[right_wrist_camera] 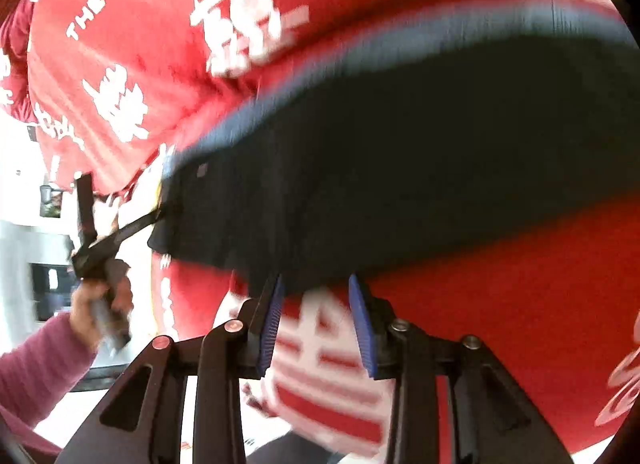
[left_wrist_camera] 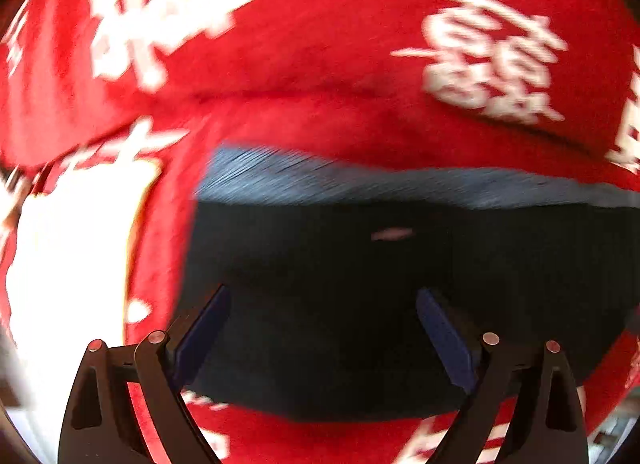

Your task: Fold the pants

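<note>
The pants are dark navy cloth with a lighter blue ribbed band; they lie on a red cloth with white characters. In the left wrist view the pants (left_wrist_camera: 380, 304) fill the lower middle, and my left gripper (left_wrist_camera: 322, 304) is open over them with nothing between its blue pads. In the right wrist view the pants (right_wrist_camera: 400, 168) stretch across the middle. My right gripper (right_wrist_camera: 316, 288) is open, its fingertips at the pants' near edge. The left gripper (right_wrist_camera: 160, 208) shows there at the pants' left corner, held by a hand in a pink sleeve.
The red cloth with white characters (left_wrist_camera: 320, 24) covers the surface all around the pants and also shows in the right wrist view (right_wrist_camera: 140, 44). Bright white floor or room lies off the left edge (left_wrist_camera: 68, 264). Both views are motion blurred.
</note>
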The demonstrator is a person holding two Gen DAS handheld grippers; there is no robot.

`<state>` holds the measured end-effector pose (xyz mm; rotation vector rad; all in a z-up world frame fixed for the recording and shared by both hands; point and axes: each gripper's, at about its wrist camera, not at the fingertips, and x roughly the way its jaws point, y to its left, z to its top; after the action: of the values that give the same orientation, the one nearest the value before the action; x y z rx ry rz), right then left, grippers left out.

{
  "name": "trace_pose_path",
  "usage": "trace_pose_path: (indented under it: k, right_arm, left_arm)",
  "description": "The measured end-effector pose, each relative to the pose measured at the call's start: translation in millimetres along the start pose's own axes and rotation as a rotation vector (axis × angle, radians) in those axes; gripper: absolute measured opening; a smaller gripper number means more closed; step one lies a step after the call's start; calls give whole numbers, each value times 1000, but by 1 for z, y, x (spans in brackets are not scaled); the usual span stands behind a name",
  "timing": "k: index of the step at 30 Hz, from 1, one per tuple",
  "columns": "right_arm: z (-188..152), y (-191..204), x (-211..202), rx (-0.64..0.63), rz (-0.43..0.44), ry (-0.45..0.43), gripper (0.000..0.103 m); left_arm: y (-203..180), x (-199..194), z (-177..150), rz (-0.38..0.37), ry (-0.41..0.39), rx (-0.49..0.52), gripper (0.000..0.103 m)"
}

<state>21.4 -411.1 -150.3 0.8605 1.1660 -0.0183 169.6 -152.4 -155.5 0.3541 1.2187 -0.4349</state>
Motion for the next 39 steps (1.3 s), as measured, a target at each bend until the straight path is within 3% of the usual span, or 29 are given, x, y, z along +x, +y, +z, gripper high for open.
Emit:
trace_pose_path:
  k: [5,8,10,13,15,16,19,21,28,31,36,39]
  right_arm:
    - [72,8,33,-71,-78,-37,38]
    - [95,15,56,-125,-117,-31,38]
    - [102,10,70,-145,-165,-29,37]
    - [118,-2,73,-144,-176,-82,32]
    - [130,-7,72,-143,-310,-115,32]
    - [136,-14,69,-112,-326,-124,33]
    - [140,-25,54,-14,-282,-114,37]
    - [132,-25,38,-9,-281,-104,47]
    - [56,-24,1,62,-218,-34,53]
    - [21,-30,-5,122,-199,5,55]
    - [-34,-47,-26,247,-169,29,57]
    - [-50,-58,-34,304,-160,16,59]
  left_arm:
    - [-62,24,35,-50,-30,16,95]
    - [-80,50,48,27,-38,8,95]
    - [-76,71,52,94,-15,-9,95]
    - [-62,80,58,128,-22,-34,95]
    - [-54,80,62,139,-13,-29,95]
    - [-49,78,64,141,-4,-31,95]
    - [-36,64,64,131,10,-32,95]
    - [-32,57,53,141,14,-8,95]
    - [-10,25,-6,133,92,13,95]
    - [-36,12,-37,96,144,72,95]
    - [-99,-1,-49,6,184,179,95]
    - [-141,-9,-50,-46,186,220,95]
